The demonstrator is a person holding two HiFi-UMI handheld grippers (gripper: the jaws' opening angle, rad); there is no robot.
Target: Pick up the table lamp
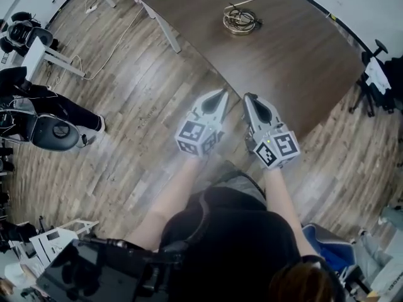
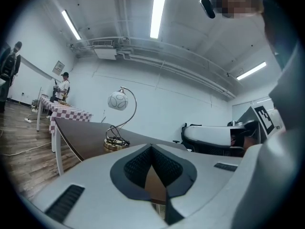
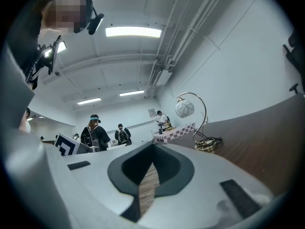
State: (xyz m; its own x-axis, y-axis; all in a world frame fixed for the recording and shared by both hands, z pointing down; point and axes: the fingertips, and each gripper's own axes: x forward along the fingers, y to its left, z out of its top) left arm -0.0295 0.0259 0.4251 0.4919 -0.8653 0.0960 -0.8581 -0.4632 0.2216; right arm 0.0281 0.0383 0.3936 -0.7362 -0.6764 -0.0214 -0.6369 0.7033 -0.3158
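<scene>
Dark bench [image 1: 296, 55] carries the table lamp [image 1: 241, 22] toward its far end, well apart from both tools. Lamp prob. top-heavy: globe [image 2: 117, 100] looks fragile, thin arc stem [image 2: 134, 109] springy, so grip low, at stem foot or gold base [image 2: 116, 145]. Left hand-held gripper [image 1: 220, 96] & right hand-held gripper [image 1: 250, 99]: jaws together, empty

both arms reach forward – left gripper [image 1: 218, 97] and right gripper [image 1: 250, 100] side by side (jaws closed, nothing between them)
</scene>
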